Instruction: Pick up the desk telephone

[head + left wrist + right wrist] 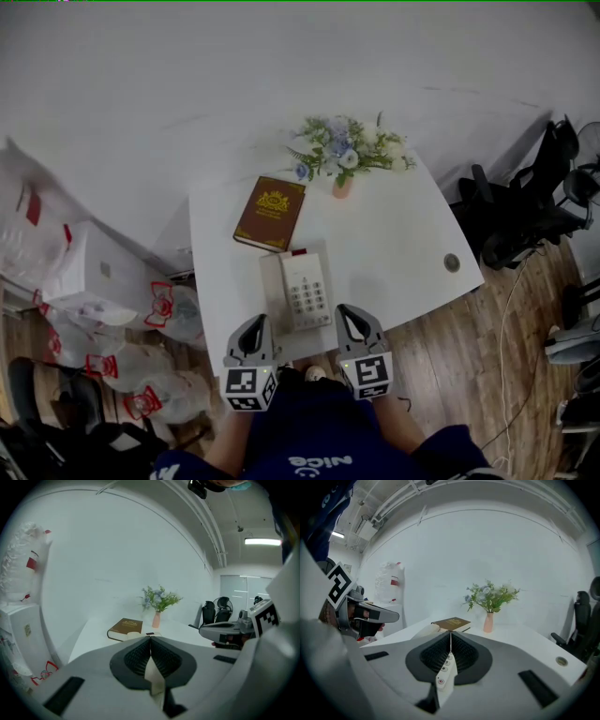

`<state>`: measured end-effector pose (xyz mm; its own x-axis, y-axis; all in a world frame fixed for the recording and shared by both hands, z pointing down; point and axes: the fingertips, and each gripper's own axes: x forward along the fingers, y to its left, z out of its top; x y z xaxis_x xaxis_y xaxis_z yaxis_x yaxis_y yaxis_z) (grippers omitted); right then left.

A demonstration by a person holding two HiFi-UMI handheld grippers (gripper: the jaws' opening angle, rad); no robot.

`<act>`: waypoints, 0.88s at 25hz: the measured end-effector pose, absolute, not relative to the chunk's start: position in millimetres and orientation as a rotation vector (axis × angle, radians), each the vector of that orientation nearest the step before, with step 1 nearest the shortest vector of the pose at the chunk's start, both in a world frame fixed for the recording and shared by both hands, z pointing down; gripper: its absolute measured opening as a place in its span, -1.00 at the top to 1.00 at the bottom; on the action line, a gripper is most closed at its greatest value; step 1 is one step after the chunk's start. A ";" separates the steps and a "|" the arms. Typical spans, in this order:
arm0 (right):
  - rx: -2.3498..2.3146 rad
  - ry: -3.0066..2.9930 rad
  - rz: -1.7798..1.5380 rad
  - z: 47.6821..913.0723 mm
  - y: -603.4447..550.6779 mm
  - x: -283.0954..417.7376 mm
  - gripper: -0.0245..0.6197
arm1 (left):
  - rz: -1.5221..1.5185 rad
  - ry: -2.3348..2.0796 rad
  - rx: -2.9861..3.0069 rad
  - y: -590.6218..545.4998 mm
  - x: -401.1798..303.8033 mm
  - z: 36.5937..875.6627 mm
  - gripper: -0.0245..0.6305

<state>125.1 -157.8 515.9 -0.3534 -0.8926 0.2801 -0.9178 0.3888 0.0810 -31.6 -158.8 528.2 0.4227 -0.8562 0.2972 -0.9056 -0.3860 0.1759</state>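
Observation:
The cream desk telephone [299, 290] lies near the front edge of the white table [403, 244], handset on its left, keypad on its right. My left gripper [254, 327] is shut and empty, just off the phone's front left corner. My right gripper [350, 316] is shut and empty too, beside the phone's front right corner. In the left gripper view the jaws [150, 639] meet with a cream strip of the phone [154, 677] showing below them. In the right gripper view the closed jaws [450, 633] show a strip of keypad [445, 671] beneath.
A brown book [270, 213] lies just behind the phone. A pink vase of flowers [344, 155] stands at the table's back. A round grommet [452, 263] sits near the right edge. White bags and boxes [103, 309] crowd the floor at left, office chairs [525, 206] at right.

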 end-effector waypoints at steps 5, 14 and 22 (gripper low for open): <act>1.551 -2.418 0.305 525.7 -172.7 114.3 0.84 | 0.208 -1.468 2.322 -176.4 -38.3 536.9 0.87; 1.528 -2.371 0.484 543.6 -204.4 102.0 0.47 | 0.152 -1.231 2.171 -202.7 -48.4 559.2 0.41; 1.496 -2.262 0.690 575.8 -215.7 105.8 0.29 | 0.147 -0.960 1.999 -209.6 -38.7 589.8 0.04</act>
